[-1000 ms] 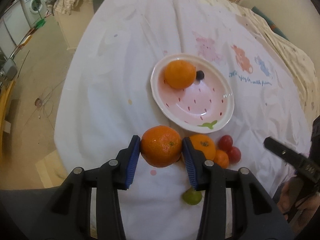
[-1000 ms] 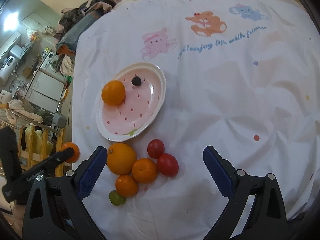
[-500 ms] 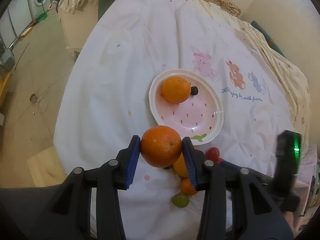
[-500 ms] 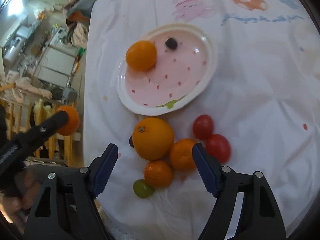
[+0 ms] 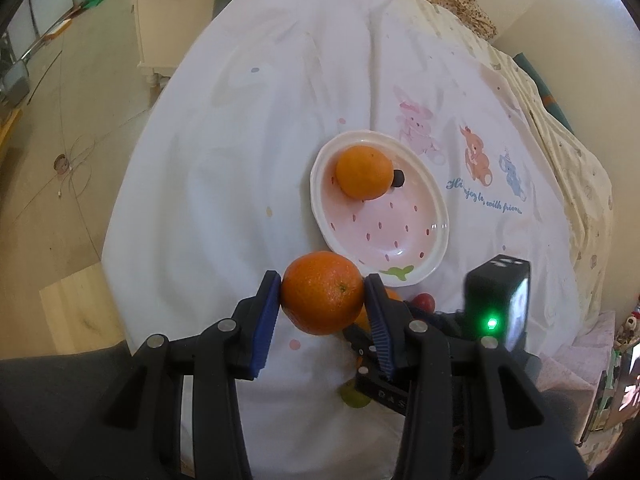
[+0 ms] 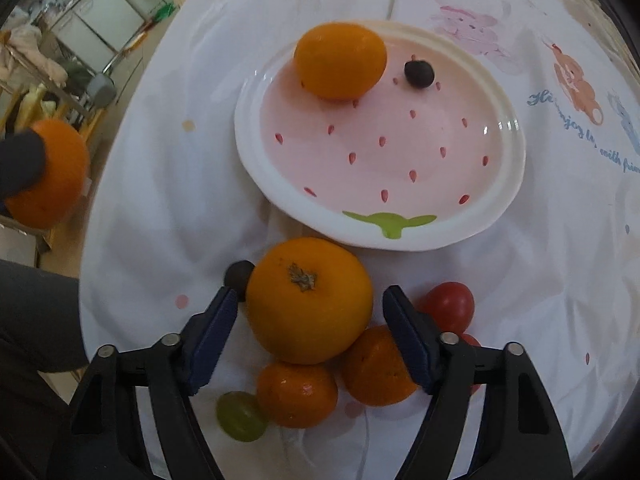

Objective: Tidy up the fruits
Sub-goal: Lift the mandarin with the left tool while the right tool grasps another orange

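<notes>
Left gripper (image 5: 322, 300) pinches a tangerine (image 5: 322, 297) aloft, ready for the plate (image 6: 502, 204); right gripper (image 6: 310, 322), jaws closing, straddles the big orange (image 6: 310, 300) near the plate, not yet touching

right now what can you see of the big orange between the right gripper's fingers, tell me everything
The big orange is round, yellow-orange, with a dry brownish stem scar facing up. It sits on the white cloth just below the strawberry plate, whole and unmarked. The right gripper straddles it with jaws closing; a gap shows beside each pad, so it is not yet gripped. A small dark berry lies against its left side, and two smaller oranges crowd its lower edge.
</notes>
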`<state>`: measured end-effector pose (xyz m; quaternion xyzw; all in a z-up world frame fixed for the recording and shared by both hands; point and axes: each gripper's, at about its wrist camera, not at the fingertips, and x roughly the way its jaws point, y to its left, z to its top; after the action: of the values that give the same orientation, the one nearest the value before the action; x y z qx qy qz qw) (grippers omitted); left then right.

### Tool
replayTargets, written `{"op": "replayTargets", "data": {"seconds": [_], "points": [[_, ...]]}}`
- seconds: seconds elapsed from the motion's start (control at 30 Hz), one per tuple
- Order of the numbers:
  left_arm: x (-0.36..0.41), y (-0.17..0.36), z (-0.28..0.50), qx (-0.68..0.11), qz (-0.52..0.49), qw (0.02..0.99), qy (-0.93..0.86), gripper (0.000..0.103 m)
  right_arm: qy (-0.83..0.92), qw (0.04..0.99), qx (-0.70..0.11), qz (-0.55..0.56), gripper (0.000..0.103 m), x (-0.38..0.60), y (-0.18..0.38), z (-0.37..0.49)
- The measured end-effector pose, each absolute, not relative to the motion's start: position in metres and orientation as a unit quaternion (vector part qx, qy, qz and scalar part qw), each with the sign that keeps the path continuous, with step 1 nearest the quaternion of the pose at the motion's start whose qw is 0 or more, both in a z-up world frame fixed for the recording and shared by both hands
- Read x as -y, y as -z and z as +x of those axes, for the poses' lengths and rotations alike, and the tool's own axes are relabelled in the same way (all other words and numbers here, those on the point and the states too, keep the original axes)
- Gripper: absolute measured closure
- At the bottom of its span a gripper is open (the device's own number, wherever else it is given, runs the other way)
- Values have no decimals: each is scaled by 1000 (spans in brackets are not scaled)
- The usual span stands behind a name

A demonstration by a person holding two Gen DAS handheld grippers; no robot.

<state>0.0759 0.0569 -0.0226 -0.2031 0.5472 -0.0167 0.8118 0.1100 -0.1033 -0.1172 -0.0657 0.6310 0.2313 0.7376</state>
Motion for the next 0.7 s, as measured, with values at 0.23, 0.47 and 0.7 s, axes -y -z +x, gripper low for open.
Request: {"op": "replayTargets", "data": {"seconds": [0.23,0.47,0.7], "points": [[-62,24,76,-542,-207,814,8,64,-240,745,-622,-21,40,127,106,109],[-69,29,78,-540,-198,818,-17,64,-261,758,-595,57,40,174,72,103],[-57,36,80,-546,-166,821,-20,64,-255,787,-556,77,40,206,38,101]]}}
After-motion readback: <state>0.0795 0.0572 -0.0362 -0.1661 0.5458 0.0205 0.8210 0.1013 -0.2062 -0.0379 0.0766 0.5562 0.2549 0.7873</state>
